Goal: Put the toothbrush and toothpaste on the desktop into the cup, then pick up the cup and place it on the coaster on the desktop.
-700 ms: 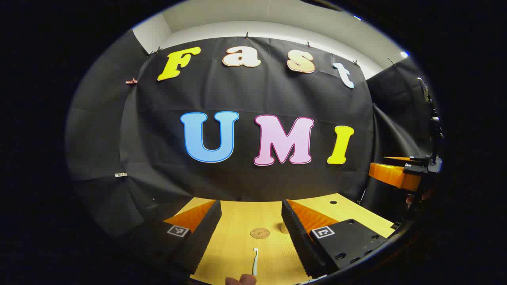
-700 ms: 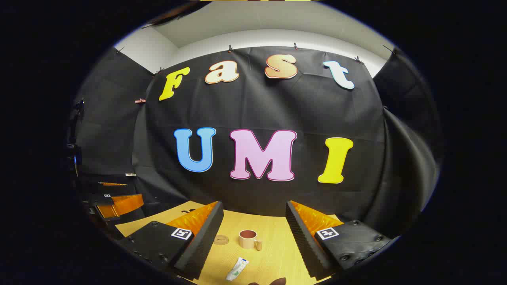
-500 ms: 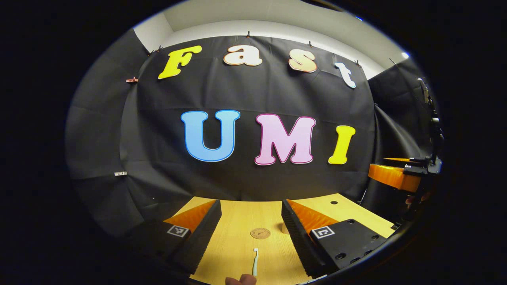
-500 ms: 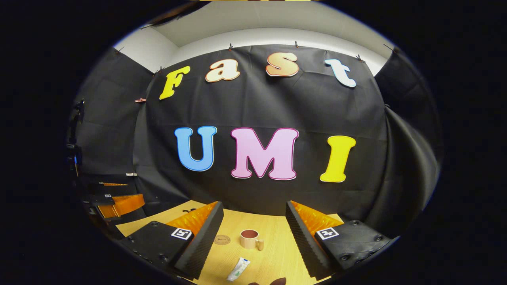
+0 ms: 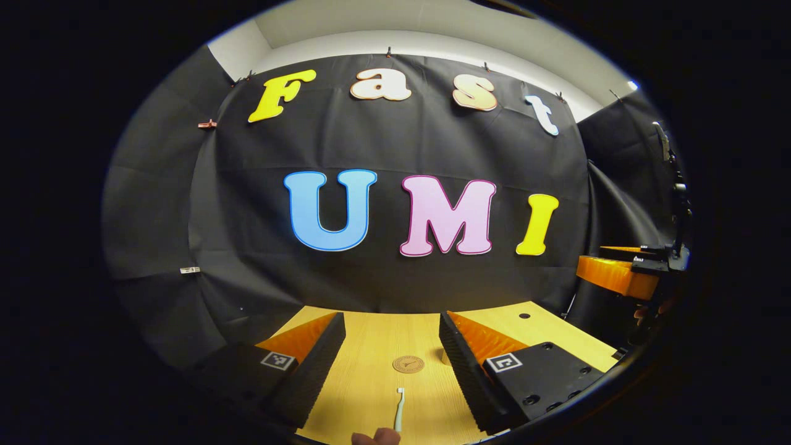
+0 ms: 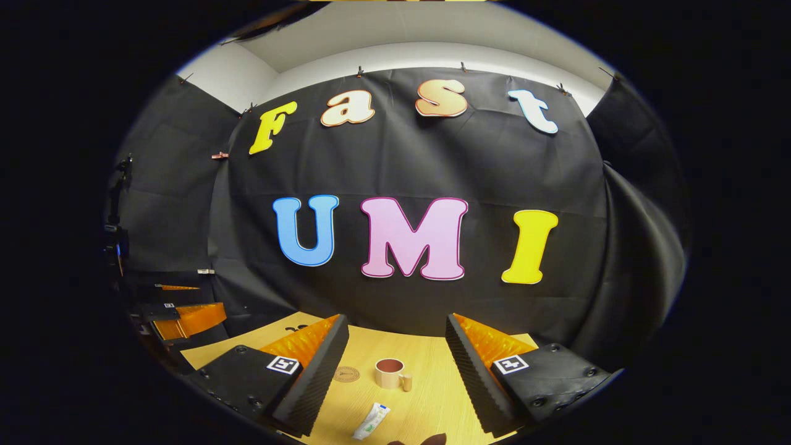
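We have the wooden desktop [image 6: 426, 395] spread before us, and everything the task needs lies on it, each piece apart from the others so that either tool can reach in without knocking a neighbour.

We hold both tools raised above the near edge, looking forward and slightly down. Our left gripper [image 5: 389, 371] has its fingers spread wide with nothing between them. In the left gripper view the toothbrush [image 5: 398, 409] lies flat in that gap, its head pointing away from us toward the coaster [image 5: 408, 364], which sits farther back. We judge the left tool is lined up this way so it can drop onto the handle.

Our right gripper [image 6: 395, 377] is likewise spread wide and empty. Framed in its gap in the right gripper view, the cup [image 6: 390, 373] stands upright, mouth open to the top, with its handle on the right side. The coaster [image 6: 346, 374] lies just beside it on the left, apart from it, a short carry for the last step. Nearer to us the toothpaste [image 6: 371, 421] lies flat and slightly slanted, its cap end nearest us.

Far off at the left edge of the right gripper view we see the other tool [image 6: 185, 318]. Nothing is in the cup yet, so we judge the task is at its start.
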Tool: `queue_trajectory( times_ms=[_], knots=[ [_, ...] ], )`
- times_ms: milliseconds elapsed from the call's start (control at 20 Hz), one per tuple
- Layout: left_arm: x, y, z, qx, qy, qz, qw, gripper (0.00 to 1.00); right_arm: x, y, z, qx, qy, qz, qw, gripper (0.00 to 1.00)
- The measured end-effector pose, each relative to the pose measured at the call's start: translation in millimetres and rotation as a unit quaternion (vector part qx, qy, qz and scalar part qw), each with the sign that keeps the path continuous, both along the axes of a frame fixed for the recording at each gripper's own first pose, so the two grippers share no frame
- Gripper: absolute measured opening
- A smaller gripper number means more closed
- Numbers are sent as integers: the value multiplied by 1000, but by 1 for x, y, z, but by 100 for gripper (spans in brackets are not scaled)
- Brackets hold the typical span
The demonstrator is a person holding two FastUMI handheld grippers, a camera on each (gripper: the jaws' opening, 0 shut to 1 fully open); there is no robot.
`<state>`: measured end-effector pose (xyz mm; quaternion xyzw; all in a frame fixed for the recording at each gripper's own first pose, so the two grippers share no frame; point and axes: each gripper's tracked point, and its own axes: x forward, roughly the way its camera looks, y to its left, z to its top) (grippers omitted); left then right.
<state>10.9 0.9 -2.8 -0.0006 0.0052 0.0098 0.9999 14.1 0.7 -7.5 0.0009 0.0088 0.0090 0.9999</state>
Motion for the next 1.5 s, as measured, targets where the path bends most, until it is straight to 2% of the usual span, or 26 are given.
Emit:
queue_trajectory(
  times_ms=[100, 250, 450, 550, 600, 750, 850, 1050, 1150, 1350, 1500],
  knots=[
    [1, -1, -2, 2, 3, -1, 1000, 96, 2, 1, -7, 5, 12, 2, 1000, 97],
    [0, -1, -8, 1, 8, 0, 1000, 96, 9, 7, -38, 27, 71, 15, 997, 97],
    [-1, 0, -21, -4, 23, 2, 1000, 96, 26, 20, -104, 65, 190, 33, 979, 97],
    [-1, -1, -30, -9, 33, 2, 999, 96, 34, 24, -148, 80, 259, 37, 962, 97],
    [-1, -1, -35, -11, 39, 2, 999, 96, 36, 29, -171, 94, 297, 41, 949, 97],
    [-1, -1, -43, -15, 44, 11, 999, 96, 28, 43, -244, 145, 420, 48, 894, 98],
    [0, -1, -53, -12, 56, 20, 998, 96, 27, 44, -282, 167, 469, 41, 866, 97],
    [8, -2, -69, -6, 77, 33, 996, 96, 35, 34, -350, 146, 521, 31, 841, 96],
    [14, -6, -74, -8, 83, 35, 996, 96, 43, 41, -370, 155, 539, 35, 827, 96],
    [21, -11, -87, 9, 101, 42, 994, 97, 50, 46, -404, 157, 571, 34, 805, 90],
    [23, -15, -99, 17, 118, 38, 992, 96, 54, 48, -416, 160, 583, 28, 796, 83]
  ],
)
